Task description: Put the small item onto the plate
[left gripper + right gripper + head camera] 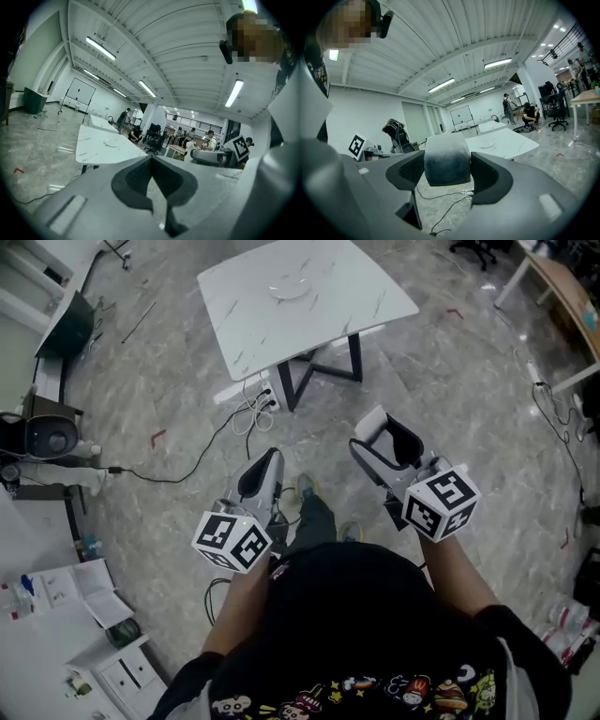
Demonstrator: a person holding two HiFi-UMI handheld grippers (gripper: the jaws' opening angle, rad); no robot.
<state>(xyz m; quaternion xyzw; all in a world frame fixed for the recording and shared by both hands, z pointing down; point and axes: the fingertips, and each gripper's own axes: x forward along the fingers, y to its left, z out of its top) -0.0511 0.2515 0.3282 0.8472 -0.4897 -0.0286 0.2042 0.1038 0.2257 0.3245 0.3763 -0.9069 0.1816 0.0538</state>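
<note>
The right claw (447, 174) is clamped on a small pale cylinder (446, 157), held over the floor (450, 381), well apart from the white table (361, 292) carrying the plate (289, 287). The left claw (151, 163) is pressed together, empty.

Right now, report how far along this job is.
Done: the pale roll is picked up, clamped in the right tool. In hand: it is held over the floor, short of the table. Left: set it on the plate, which looks bare. The left tool is shut, empty.
</note>
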